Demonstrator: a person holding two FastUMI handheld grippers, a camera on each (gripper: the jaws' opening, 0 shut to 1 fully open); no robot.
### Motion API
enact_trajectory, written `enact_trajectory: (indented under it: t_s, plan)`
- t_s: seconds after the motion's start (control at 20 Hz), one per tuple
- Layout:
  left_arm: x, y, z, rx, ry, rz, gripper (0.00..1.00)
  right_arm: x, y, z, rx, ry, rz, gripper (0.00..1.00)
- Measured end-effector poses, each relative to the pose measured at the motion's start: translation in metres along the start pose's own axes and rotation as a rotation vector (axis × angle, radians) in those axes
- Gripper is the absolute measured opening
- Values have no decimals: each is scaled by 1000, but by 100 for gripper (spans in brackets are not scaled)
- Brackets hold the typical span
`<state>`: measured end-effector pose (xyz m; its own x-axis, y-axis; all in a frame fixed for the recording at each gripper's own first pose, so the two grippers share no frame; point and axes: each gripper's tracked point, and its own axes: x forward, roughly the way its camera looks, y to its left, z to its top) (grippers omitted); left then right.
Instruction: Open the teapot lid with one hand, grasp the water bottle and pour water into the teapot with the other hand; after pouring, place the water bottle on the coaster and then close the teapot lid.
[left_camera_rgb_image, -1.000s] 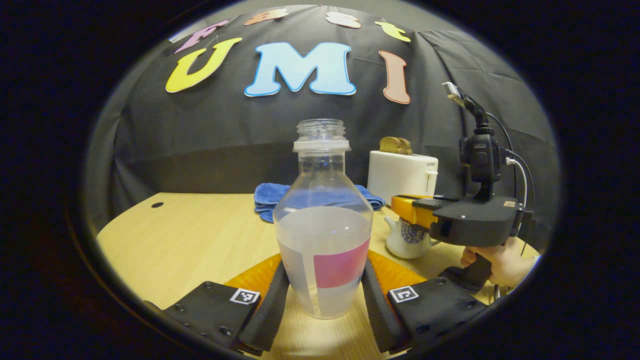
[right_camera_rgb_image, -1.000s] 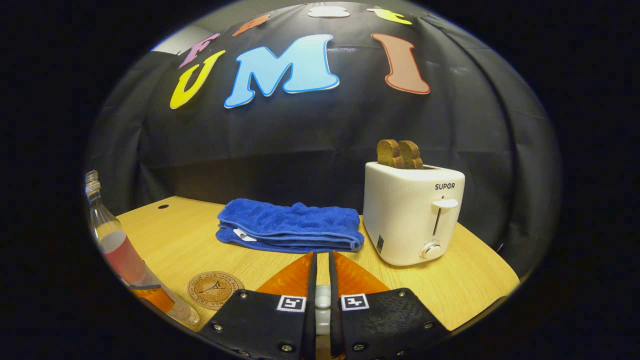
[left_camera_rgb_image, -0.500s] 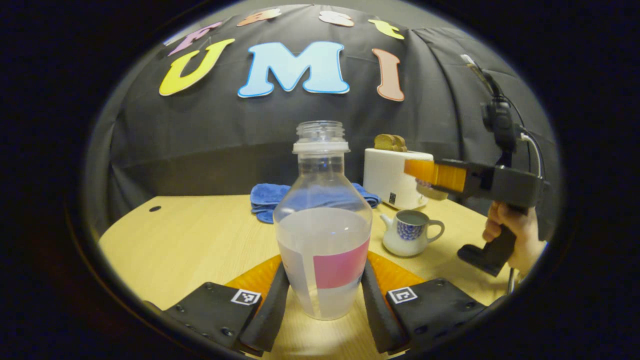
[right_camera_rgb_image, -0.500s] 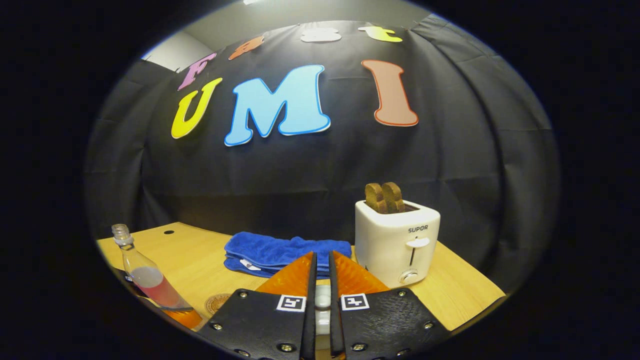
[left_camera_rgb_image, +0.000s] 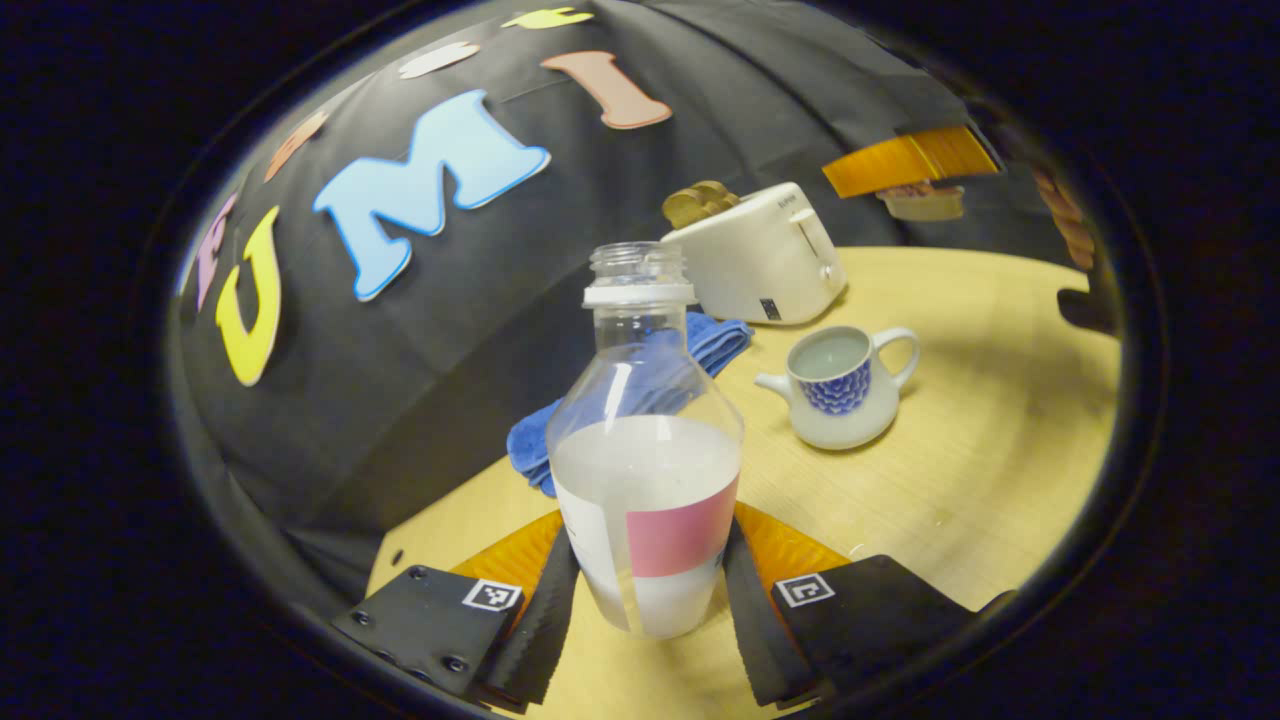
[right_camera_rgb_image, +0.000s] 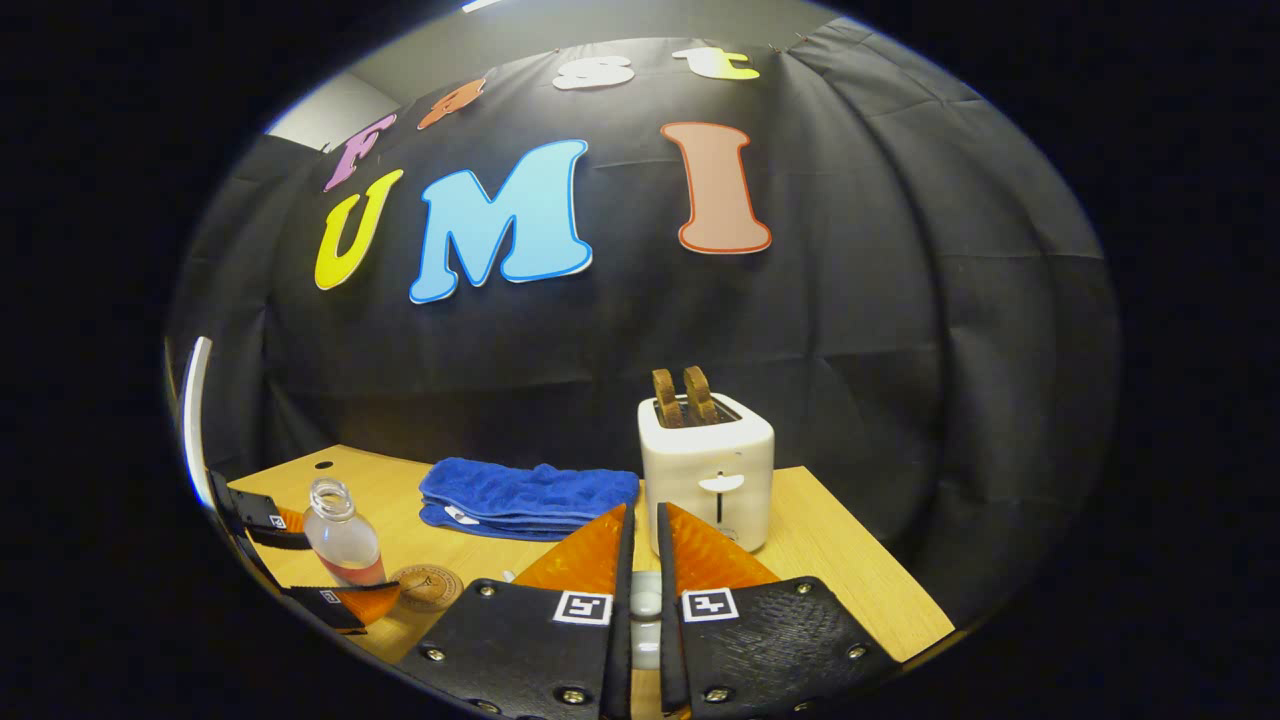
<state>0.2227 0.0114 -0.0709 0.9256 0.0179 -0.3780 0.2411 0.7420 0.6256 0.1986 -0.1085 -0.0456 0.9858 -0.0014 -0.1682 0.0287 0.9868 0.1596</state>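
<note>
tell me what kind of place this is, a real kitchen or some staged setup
Likely a staged recording booth dressed as a kitchen: black cloth wall behind a wooden table, with a toaster, folded blue towel and teapot set out as props.

Light on my feeds is dim and warm — it falls from above onto the table (left_camera_rgb_image: 980, 420), which glows brighter than the dark cloth wall. The teapot (left_camera_rgb_image: 842, 388) throws a soft shadow to its right. Fisheye bending is strong at the rims, and the water bottle (left_camera_rgb_image: 645, 450) shows pale glints — focus stays fair.
</note>
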Motion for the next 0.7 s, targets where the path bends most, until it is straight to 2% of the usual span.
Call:
enact_trajectory:
  t_s: [0.15,0.4,0.7]
  plan:
    - [13,3,15,181,11,16,84,-11,-21,-14,7,7,-2,11]
    - [26,2,20,383,57,14,84,-14,-58,-33,59,27,-20,11]
    - [35,15,24,665,138,48,84,-15,-81,-33,88,9,-61,11]
